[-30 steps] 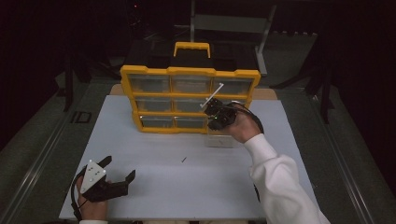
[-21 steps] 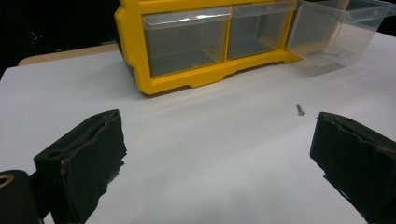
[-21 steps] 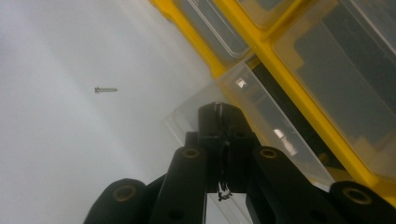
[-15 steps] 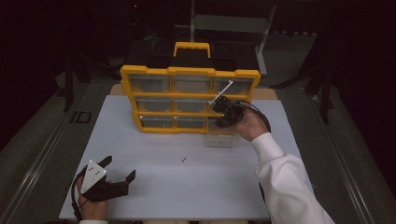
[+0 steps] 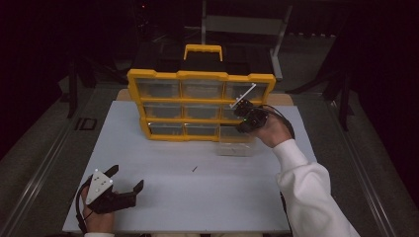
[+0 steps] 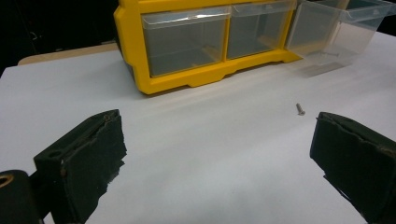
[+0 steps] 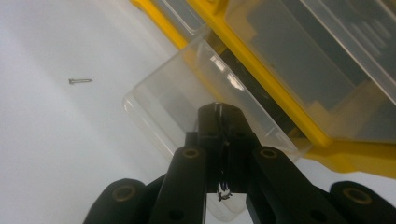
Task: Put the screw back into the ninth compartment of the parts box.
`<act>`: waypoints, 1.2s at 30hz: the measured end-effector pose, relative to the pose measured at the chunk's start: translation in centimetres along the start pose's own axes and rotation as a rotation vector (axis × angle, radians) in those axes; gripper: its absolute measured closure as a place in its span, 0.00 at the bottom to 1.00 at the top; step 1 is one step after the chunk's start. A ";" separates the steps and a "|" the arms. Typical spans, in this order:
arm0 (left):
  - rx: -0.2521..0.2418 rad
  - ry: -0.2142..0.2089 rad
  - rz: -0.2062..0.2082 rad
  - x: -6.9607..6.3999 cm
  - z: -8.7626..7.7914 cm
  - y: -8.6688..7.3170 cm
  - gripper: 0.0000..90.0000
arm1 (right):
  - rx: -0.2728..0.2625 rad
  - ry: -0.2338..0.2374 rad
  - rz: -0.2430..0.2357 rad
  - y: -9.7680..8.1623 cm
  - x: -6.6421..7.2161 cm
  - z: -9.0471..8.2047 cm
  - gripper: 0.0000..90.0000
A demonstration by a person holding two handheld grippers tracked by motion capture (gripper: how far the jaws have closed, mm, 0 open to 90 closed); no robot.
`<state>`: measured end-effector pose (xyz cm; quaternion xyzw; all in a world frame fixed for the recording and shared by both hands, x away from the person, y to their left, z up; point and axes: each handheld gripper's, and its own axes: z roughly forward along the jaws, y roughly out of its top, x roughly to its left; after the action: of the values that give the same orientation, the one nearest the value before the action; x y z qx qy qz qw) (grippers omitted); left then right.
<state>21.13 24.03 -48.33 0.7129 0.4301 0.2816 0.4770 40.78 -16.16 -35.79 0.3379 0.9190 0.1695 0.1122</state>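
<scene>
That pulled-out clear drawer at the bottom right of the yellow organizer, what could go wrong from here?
The clear drawer juts far out of the yellow organizer, so a nudge from the right claw, shut just above it, could perhaps slide it free. The small screw lies loose on the white table, where a sweeping sleeve might knock it off. The left claw, open, rests well short of it.
</scene>
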 end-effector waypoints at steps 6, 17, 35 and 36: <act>0.000 0.000 0.000 0.0 0.0 0.0 0.04 | 0.003 -0.005 0.009 -0.4 -0.4 -0.1 0.97; -0.001 0.002 -0.002 0.0 0.0 0.0 0.04 | 0.014 -0.010 0.019 -0.9 -0.7 -0.1 0.97; -0.001 0.001 -0.002 0.0 -0.1 0.0 0.04 | -0.015 -0.043 0.074 -1.2 -1.0 0.2 0.31; -0.001 0.001 -0.002 0.0 0.0 0.0 0.04 | -0.016 -0.046 0.073 -1.2 -1.0 0.2 0.31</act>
<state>21.10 24.07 -48.31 0.7122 0.4309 0.2818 0.4772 40.86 -17.64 -36.38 0.3743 0.9018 0.1731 0.1296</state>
